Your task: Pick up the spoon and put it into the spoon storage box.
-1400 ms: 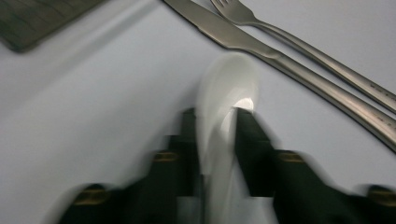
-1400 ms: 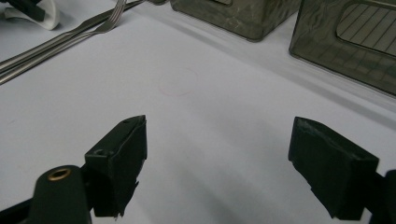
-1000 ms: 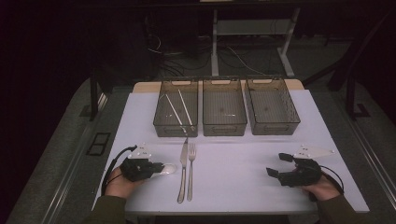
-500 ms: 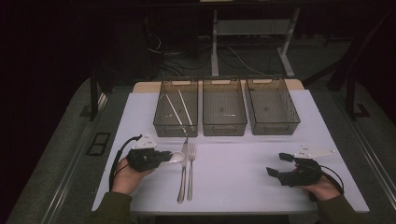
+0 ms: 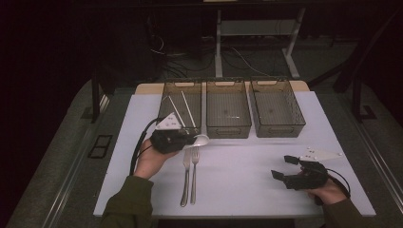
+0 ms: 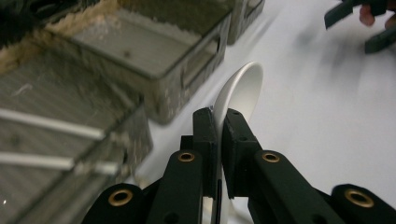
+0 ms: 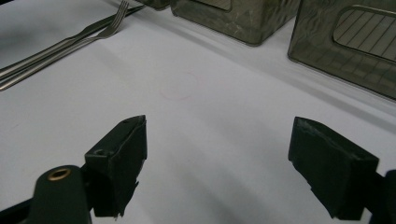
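My left gripper [image 5: 191, 139] is shut on the handle of a white plastic spoon [image 5: 201, 140] and holds it above the white table mat, just in front of the left bin [image 5: 183, 83]. In the left gripper view the jaws [image 6: 218, 116] pinch the spoon [image 6: 243, 88] on edge, its bowl pointing away beside the bin's corner. My right gripper [image 5: 284, 167] rests at the mat's right front, open, with nothing between its jaws [image 7: 219, 140].
Three dark see-through bins stand in a row at the back: the left one holds white chopsticks [image 5: 187, 108], then the middle bin [image 5: 229, 131] and the right bin [image 5: 278, 131]. Two metal forks [image 5: 189, 175] lie side by side on the mat [image 5: 247, 190].
The left hand has risen and moved forward and right with the spoon, from the mat's left front towards the left bin. The right gripper has stayed in place.
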`<state>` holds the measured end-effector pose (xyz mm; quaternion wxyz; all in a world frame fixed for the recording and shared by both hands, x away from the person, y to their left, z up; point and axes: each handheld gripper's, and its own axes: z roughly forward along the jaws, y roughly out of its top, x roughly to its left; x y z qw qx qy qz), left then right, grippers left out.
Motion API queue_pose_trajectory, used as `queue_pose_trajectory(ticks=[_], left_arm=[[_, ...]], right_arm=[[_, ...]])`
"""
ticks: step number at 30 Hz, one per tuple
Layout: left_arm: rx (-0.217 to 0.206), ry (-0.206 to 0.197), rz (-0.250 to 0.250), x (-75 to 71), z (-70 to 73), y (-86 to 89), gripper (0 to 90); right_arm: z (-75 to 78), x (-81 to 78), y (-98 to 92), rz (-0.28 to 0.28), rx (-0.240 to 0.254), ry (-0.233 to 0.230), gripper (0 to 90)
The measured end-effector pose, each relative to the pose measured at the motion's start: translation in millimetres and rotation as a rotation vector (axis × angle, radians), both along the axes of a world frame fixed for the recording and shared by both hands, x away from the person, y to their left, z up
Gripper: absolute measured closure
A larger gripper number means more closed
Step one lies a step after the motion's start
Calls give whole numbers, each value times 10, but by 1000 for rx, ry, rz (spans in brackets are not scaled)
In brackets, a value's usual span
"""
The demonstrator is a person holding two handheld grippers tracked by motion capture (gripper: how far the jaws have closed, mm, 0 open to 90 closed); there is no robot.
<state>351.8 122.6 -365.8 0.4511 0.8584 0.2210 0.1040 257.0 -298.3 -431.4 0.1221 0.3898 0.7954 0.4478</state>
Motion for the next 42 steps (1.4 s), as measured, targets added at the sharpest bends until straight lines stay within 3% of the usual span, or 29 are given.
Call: queue_pose_trajectory(ticks=[13,19,25,31,35,42], left_arm=[[24,-41,-59,531,268,-638,842],[60,-45,-90,789,241,-889,842],[36,-14,-73,993,147,-1065,842],[71,3,-68,1129,18,-1205,839],[79,41,-69,1173,-60,-1227,832],[37,44,-63,1137,-24,-1205,713]], right_arm=[[8,0,-11,-2,13,-7,193],[7,4,-15,-5,17,-2,193],[9,-4,-20,0,22,-4,193],[12,-5,-22,-1,29,-9,193],[16,-9,-24,-2,30,-4,193],[19,-12,-21,-2,30,-3,193]])
